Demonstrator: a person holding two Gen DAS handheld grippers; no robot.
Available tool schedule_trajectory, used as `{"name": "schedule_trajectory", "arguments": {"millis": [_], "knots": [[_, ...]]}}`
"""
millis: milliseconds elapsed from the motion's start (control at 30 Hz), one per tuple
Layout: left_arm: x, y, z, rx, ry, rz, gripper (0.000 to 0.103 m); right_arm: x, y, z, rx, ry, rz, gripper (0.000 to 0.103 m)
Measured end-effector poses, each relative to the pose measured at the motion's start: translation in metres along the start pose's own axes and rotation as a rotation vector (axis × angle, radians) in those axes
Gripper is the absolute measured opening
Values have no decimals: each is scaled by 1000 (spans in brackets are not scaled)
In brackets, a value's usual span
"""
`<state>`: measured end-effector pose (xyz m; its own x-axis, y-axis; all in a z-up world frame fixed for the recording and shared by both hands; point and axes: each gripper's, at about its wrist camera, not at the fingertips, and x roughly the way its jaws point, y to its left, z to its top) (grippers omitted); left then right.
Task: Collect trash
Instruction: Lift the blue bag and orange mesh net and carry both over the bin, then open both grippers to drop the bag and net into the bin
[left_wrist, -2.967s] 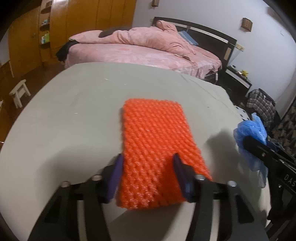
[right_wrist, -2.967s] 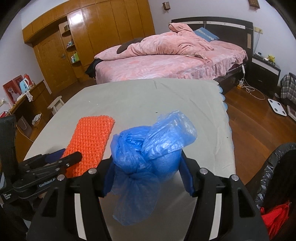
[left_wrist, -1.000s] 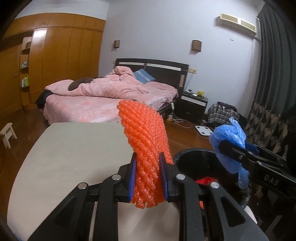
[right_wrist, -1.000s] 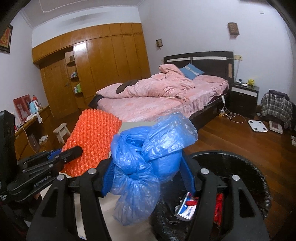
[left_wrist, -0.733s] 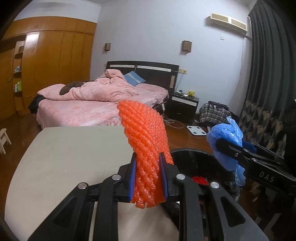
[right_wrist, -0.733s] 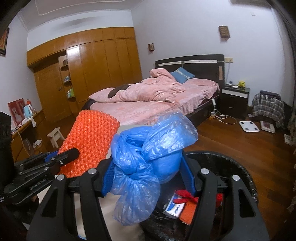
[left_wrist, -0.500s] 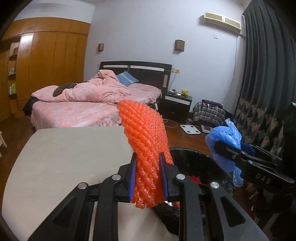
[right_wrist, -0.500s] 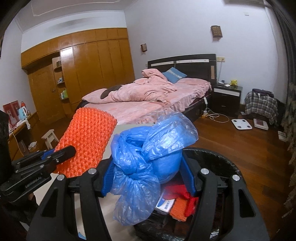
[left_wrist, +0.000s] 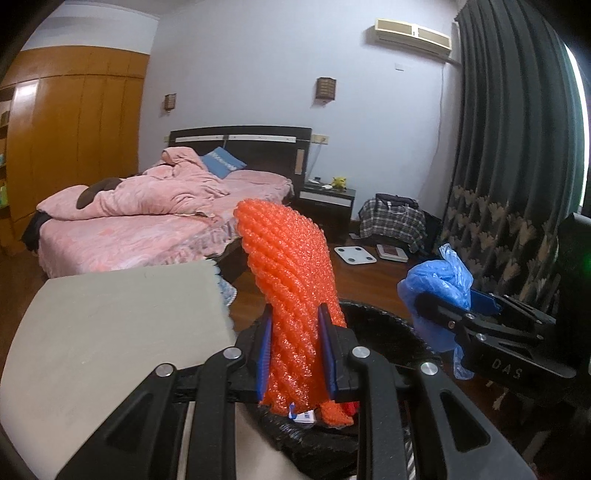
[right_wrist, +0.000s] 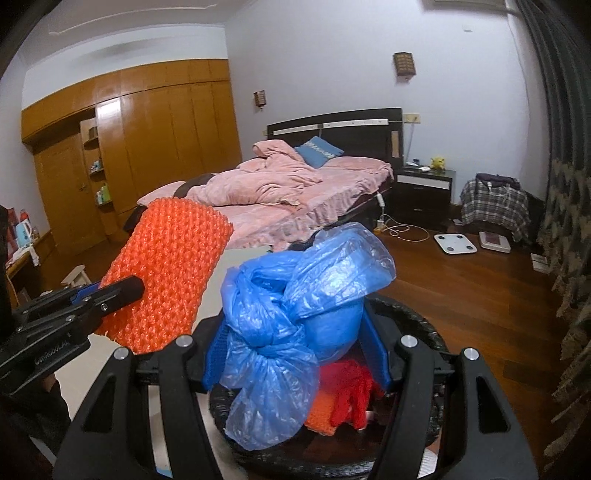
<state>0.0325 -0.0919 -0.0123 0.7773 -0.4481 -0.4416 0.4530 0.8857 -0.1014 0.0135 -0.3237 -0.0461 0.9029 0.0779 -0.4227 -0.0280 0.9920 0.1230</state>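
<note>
Above the black bin (right_wrist: 424, 317), left gripper (left_wrist: 295, 350) clamps the orange foam (left_wrist: 288, 266), right gripper (right_wrist: 295, 354) clamps the blue bag (right_wrist: 295, 295).

A: How is the light?

B: Dim and cool indoors. The lilac wall (left_wrist: 258, 66) is evenly lit, while the wooden wardrobe (right_wrist: 166, 122) carries soft vertical sheen. A sliver of daylight glows at the edge of the dark curtain (left_wrist: 517, 147).

A: Any distortion?

B: Strong fisheye bending; corners vignette to black. The wardrobe and curtain curve.

A: Sharpness?

B: Fairly sharp centrally, slightly grainy, softer toward the rims.
</note>
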Motion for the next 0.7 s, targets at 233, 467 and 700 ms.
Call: {"name": "schedule_trajectory", "arguments": {"millis": [233, 467, 700], "knots": [[16, -10, 1, 25, 14, -31, 23, 2, -24, -4, 17, -1, -57, 61], [35, -18, 1, 29, 36, -52, 23, 10, -43, -9, 30, 15, -97, 61], [61, -24, 1, 41, 62, -67, 23, 26, -52, -18, 47, 53, -108, 61]]}}
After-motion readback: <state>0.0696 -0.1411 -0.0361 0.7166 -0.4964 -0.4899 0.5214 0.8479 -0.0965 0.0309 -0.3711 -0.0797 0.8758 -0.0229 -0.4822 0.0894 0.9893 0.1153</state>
